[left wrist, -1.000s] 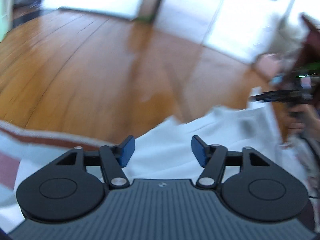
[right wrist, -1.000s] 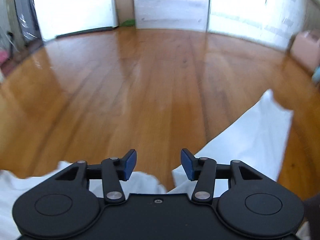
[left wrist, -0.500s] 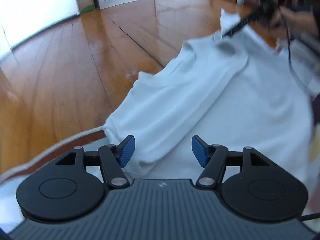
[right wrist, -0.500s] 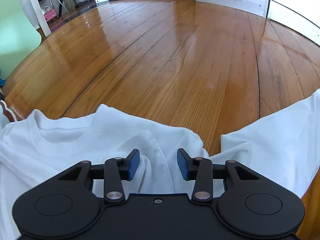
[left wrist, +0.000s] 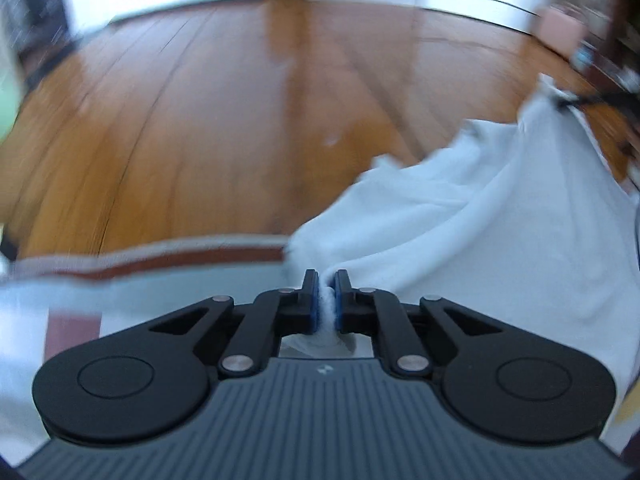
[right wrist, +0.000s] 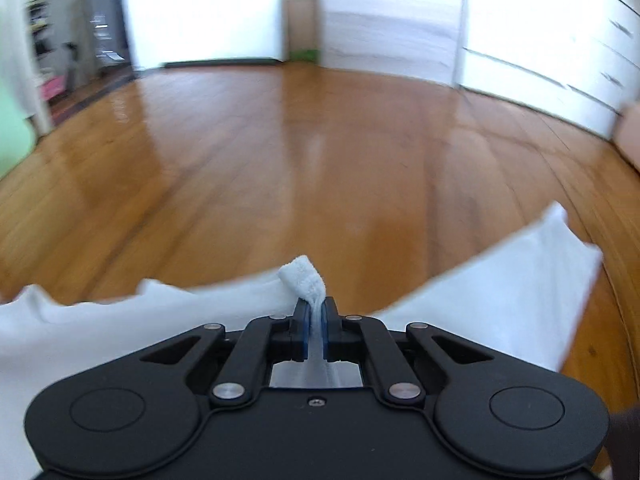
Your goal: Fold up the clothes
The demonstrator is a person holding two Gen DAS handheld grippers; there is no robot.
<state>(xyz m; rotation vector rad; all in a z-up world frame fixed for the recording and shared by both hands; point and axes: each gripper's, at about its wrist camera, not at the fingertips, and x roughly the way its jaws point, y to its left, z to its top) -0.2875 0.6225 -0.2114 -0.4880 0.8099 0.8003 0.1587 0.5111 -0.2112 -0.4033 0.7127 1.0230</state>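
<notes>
White cotton is bunching between the blue pads of both tongs. The left gripper [left wrist: 327,300], black with two blue-faced fingers, is pressing together on a small wad of the white knit garment [left wrist: 500,240], and the right gripper [right wrist: 314,320] is pinching a ribbed edge of the same garment [right wrist: 100,320], a little tab of it curling up above the pads. The cloth is sagging between the two grips, draping off to the right in the left wrist view and spreading out on both sides in the right wrist view, with a loose flap [right wrist: 532,280] lying out near right.

I judge the bites to be thin, only a narrow fold in each, so a sharp tug or a widening of the hands could pull the fabric out of one pair of pads and drop that side. Uneven lifting could also leave the slack bunching into creases, spoiling any fold.

Under and left of the left gripper a pale mat with a dark red stripe [left wrist: 160,258] is lying, and a trailing hem could drag on it. Beyond stretches the glossy brown wooden floor [right wrist: 320,152]. At far right a pink box [left wrist: 560,28] is standing well apart, and a cardboard box [right wrist: 301,20] is sitting by the far white wall.
</notes>
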